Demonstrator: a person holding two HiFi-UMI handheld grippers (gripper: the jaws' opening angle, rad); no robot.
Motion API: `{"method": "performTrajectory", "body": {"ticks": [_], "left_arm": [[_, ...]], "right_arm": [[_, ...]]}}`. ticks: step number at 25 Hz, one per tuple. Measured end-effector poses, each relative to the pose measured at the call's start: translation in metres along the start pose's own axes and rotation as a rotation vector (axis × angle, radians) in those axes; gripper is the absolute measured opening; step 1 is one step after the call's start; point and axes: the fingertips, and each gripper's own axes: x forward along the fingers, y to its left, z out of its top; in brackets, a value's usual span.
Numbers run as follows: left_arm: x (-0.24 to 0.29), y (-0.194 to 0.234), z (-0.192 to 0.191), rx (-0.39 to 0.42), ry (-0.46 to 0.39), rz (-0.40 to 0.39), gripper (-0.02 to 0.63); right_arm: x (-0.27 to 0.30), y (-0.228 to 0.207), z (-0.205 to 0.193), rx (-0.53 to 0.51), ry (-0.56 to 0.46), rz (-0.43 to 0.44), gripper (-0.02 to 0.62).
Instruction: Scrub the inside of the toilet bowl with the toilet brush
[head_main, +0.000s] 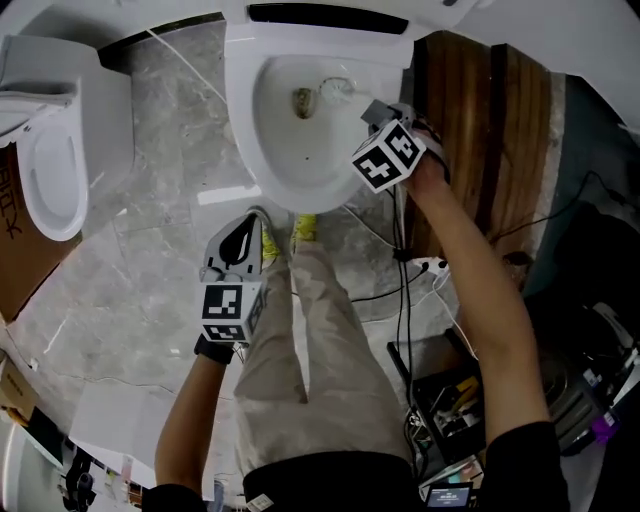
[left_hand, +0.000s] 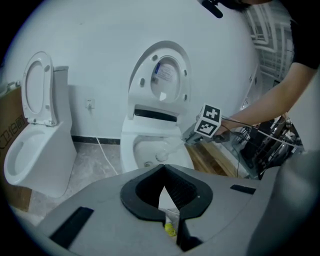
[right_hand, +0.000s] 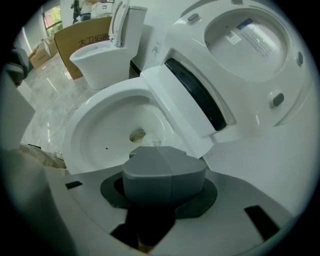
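Note:
The white toilet bowl (head_main: 300, 165) stands open at the top of the head view, its drain hole (head_main: 302, 101) showing. My right gripper (head_main: 375, 112) hangs over the bowl's right rim, shut on the handle of a pale toilet brush (head_main: 335, 88) whose head is down inside the bowl. The left gripper view shows that brush (left_hand: 162, 156) running from the right gripper (left_hand: 195, 136) into the bowl (left_hand: 131, 150). In the right gripper view the shut gripper (right_hand: 162, 165) hides most of the brush above the bowl (right_hand: 100, 120). My left gripper (head_main: 252, 218) (left_hand: 162, 172) hangs shut and empty beside the person's leg.
A second white toilet (head_main: 55, 150) (left_hand: 30, 150) stands to the left, with a cardboard box (head_main: 15, 230) beside it. The toilet lid (left_hand: 162, 80) is raised. Wooden boards (head_main: 480, 130), cables and a power strip (head_main: 430, 265), and tool clutter (head_main: 450, 400) crowd the right side.

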Motion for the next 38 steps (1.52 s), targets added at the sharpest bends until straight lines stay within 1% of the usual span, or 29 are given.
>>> {"method": "performTrajectory", "body": {"ticks": [5,7,11,16,23,25,29,33,35,38], "left_arm": [[0.011,-0.009,0.014,0.032,-0.008,-0.004,0.017],[0.013,-0.01,0.017,0.036,-0.012,0.004,0.017],[0.02,-0.017,0.014,0.022,-0.012,-0.005,0.017],[0.015,-0.018,0.006,0.017,-0.001,-0.008,0.017],[0.015,-0.012,0.002,0.017,0.006,-0.008,0.017],[0.013,-0.007,0.003,0.022,0.008,-0.001,0.017],[0.019,-0.012,0.013,0.016,-0.01,0.002,0.017],[0.024,-0.015,0.019,0.007,-0.023,-0.002,0.017],[0.027,-0.019,0.018,0.009,-0.019,-0.011,0.017],[0.03,-0.023,0.015,0.006,-0.014,-0.02,0.017]], "right_arm": [[-0.009,0.009,-0.02,0.073,0.007,0.048,0.175],[-0.013,0.015,-0.024,0.082,0.006,0.057,0.175],[-0.021,0.026,-0.045,0.092,0.05,0.081,0.173],[-0.03,0.05,-0.049,0.113,0.071,0.139,0.172],[-0.039,0.071,-0.055,0.153,0.083,0.173,0.169],[-0.041,0.081,-0.052,0.165,0.076,0.185,0.169],[-0.047,0.088,-0.062,0.201,0.079,0.208,0.169],[-0.053,0.097,-0.061,0.208,0.082,0.223,0.167],[-0.055,0.102,-0.06,0.232,0.09,0.236,0.166],[-0.058,0.111,-0.056,0.295,0.095,0.266,0.164]]}}
